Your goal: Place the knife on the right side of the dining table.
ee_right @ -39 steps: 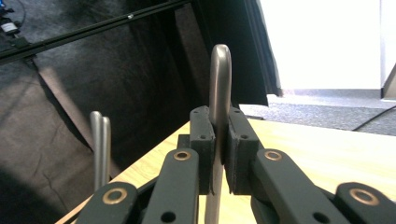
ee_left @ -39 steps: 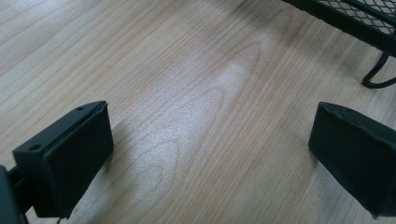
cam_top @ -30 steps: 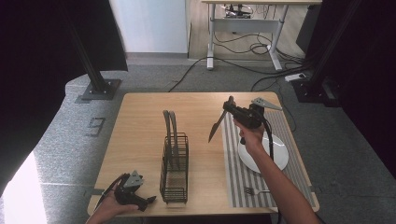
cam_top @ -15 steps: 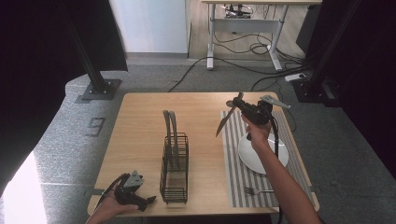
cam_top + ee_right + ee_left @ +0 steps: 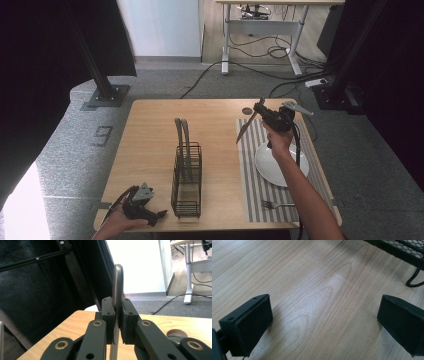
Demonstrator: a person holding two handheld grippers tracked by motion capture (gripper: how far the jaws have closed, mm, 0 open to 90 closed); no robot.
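The right tool (image 5: 261, 109) is clenching a table knife (image 5: 246, 126) and holding it up above the surface (image 5: 150, 130), over the far end of the striped placemat (image 5: 250, 170), with the blade slanting down toward seven o'clock in the high view. In the right gripper view the knife (image 5: 117, 282) is sitting squeezed between the two pads, its rounded end sticking up past them. A white plate (image 5: 270, 165) is lying on the placemat at about five o'clock from the knife, and a fork (image 5: 274, 204) is resting near the placemat's near edge. The left tool (image 5: 159, 215) is lying released at the near left of the surface, jaws gaping over bare wood, just at nine o'clock from the black wire caddy (image 5: 187, 175).
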